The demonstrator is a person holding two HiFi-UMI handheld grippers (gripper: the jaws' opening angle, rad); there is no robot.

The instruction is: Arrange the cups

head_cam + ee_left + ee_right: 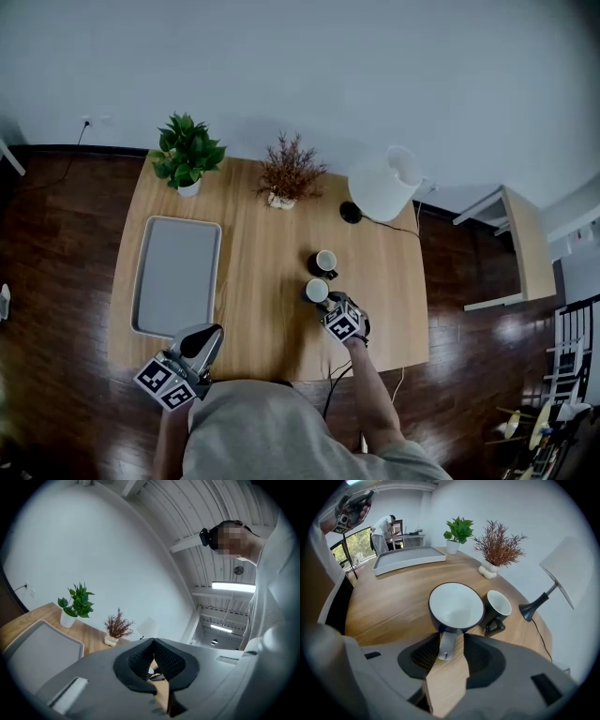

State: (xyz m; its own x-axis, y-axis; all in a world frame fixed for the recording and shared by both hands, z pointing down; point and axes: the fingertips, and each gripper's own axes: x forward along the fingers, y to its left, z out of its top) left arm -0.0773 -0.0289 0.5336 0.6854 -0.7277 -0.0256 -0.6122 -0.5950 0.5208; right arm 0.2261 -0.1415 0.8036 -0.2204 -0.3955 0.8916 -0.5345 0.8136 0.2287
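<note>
On the wooden table the near cup stands beside a second cup, its handle between the right gripper's parted jaws. An off-centre squeeze could swing it into its neighbour. The left gripper is closed, empty.

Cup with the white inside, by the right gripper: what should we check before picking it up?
1. The handle sits between the right gripper's jaws: ok.
2. Jaws closed on the handle: not ok, they stand apart.
3. The near cup upright on the table: ok.
4. The black cup clear of it: cannot tell, very close.
5. The tray has room: ok, nothing in it.
6. The left gripper out of the way: ok, shut, holding nothing.
</note>
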